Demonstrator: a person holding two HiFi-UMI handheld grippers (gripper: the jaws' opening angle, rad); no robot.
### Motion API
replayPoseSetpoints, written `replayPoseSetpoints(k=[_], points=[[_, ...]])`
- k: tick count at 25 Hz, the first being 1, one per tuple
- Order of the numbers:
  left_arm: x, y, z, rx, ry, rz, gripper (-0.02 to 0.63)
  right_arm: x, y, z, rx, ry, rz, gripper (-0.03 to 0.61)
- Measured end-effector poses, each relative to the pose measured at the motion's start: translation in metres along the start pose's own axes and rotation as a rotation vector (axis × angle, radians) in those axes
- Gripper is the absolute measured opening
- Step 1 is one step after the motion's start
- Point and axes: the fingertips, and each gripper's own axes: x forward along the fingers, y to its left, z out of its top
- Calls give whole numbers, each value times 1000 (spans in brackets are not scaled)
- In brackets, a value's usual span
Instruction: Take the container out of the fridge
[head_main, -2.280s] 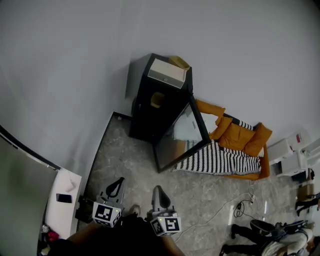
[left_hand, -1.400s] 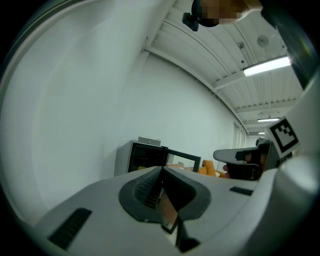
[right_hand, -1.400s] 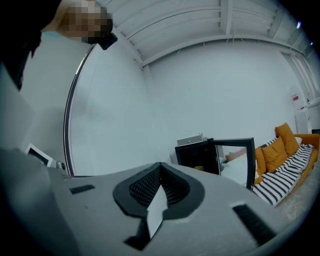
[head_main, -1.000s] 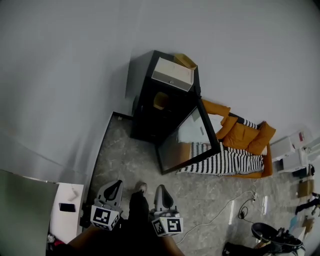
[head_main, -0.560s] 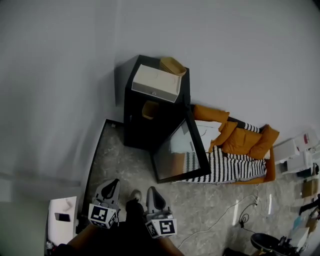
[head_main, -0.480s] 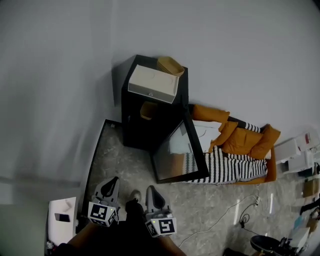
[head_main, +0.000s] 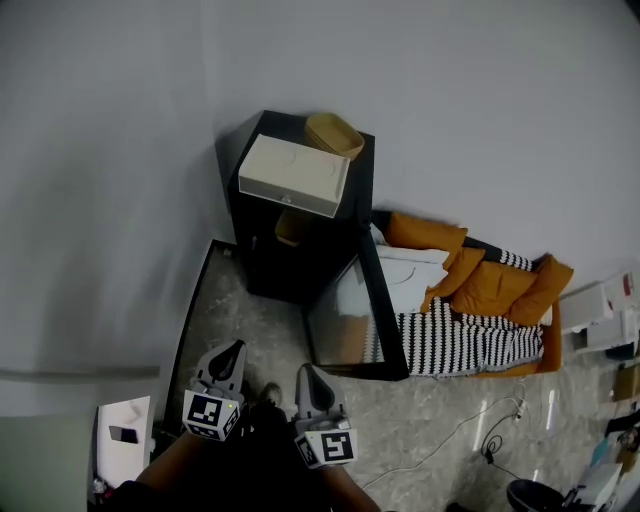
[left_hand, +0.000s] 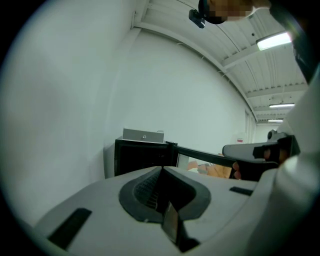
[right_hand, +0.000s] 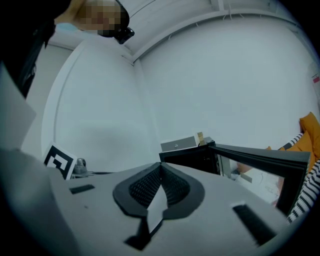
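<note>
This is looking like a makeshift studio or lab hall, not a lived-in home: a small black fridge is standing alone against bare white walls, orange cushions and a striped mattress are lying on the stone-patterned floor, cables are trailing, and strip lights are glowing under a ribbed ceiling.

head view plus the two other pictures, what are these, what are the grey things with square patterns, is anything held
There is no robot: a person carries a claw in each hand. The head view comes from a camera on the person's head, looking down; the left claw and right claw show at its bottom, patterned cubes included. The other two pictures come from cameras riding on each claw, looking along its jaws. Both claws are shut and empty. Ahead stands a black fridge, glass door open, a tan container inside, a white box and tan bowl on top. Beside it lie orange cushions.
</note>
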Motion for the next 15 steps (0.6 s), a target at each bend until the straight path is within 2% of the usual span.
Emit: replayPoseSetpoints(k=[5,15], points=[[40,1,-2,-4,-3,-17,5,18,-20,-4,-5,10,-11,0],[124,31,-36,22,62,-59,5,59,-47,-5,13,21,-35,0]])
